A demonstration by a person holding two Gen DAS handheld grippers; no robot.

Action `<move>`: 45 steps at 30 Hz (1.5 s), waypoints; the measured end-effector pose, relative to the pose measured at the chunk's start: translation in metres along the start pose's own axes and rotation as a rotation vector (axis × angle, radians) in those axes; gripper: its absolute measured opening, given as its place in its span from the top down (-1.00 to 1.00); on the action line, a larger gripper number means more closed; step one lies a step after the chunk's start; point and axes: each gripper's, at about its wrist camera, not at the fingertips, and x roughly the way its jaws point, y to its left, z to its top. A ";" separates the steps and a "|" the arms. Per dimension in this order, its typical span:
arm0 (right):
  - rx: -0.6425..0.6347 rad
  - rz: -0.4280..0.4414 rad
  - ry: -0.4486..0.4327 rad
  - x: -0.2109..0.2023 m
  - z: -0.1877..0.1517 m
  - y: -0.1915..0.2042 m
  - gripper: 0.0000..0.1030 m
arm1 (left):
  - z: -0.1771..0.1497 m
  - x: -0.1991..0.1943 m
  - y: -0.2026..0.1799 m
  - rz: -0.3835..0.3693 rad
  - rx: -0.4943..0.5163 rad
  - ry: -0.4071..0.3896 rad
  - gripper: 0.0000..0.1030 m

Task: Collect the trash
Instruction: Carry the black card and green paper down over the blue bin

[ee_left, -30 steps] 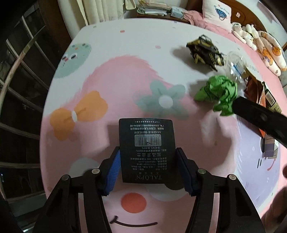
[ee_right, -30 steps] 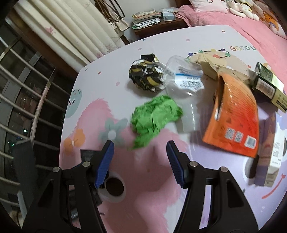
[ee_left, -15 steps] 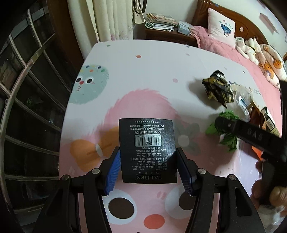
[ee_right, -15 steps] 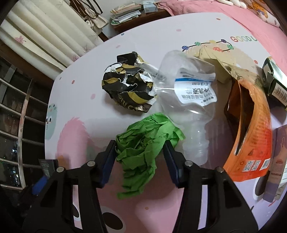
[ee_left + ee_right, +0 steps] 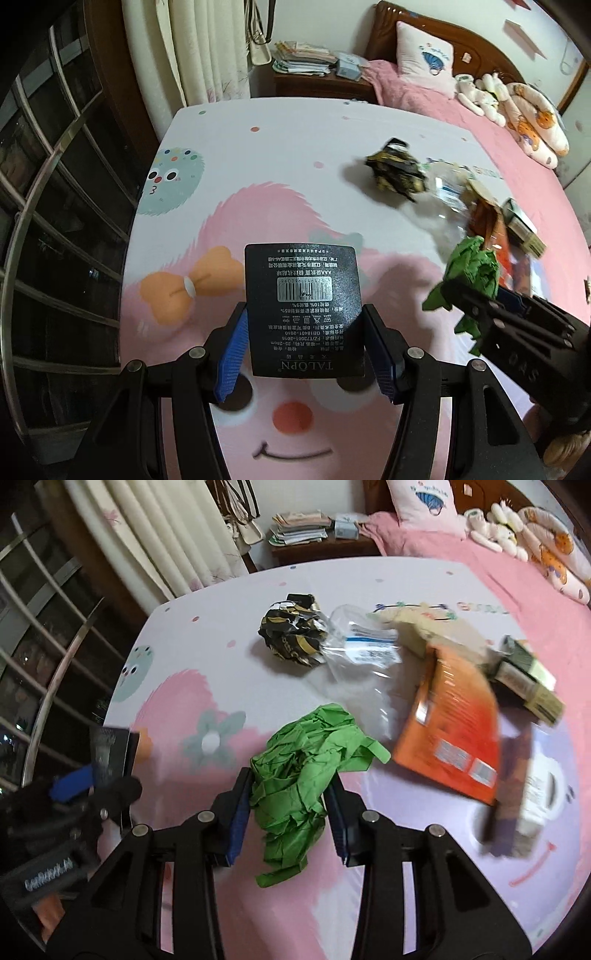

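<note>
Since a second ago, our right gripper (image 5: 288,808) has clamped and lifted the green crumpled paper (image 5: 306,771) for carrying off. Our left gripper (image 5: 304,347) stays clamped on the black TALOPN card (image 5: 303,310).

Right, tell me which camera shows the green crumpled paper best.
The right wrist view: the green crumpled paper sits centred and sharp, pinched between the right gripper fingers. The left wrist view shows the wad only at its right edge, smaller, partly hidden behind the right gripper's fingers.

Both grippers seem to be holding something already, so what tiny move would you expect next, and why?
Probably lift the right gripper a little: it is shut on the green crumpled paper, while the left gripper already grips the black card, so both pieces look ready to carry off.
</note>
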 end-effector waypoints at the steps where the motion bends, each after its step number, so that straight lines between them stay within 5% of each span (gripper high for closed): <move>1: -0.005 -0.001 -0.005 -0.009 -0.006 -0.002 0.33 | -0.005 -0.007 -0.003 -0.003 0.003 -0.004 -0.16; 11: -0.117 0.015 -0.040 -0.113 -0.095 -0.050 0.33 | -0.093 -0.076 -0.065 0.016 0.003 -0.067 -0.16; 27: -0.271 0.089 -0.061 -0.224 -0.265 -0.133 0.33 | -0.290 -0.138 -0.184 0.086 -0.057 -0.064 -0.16; 37: -0.261 0.133 0.046 -0.217 -0.337 -0.145 0.33 | -0.359 -0.144 -0.195 0.119 -0.045 0.022 -0.16; 45: -0.263 0.128 0.137 -0.172 -0.374 -0.135 0.32 | -0.405 -0.089 -0.184 0.118 -0.029 0.139 -0.16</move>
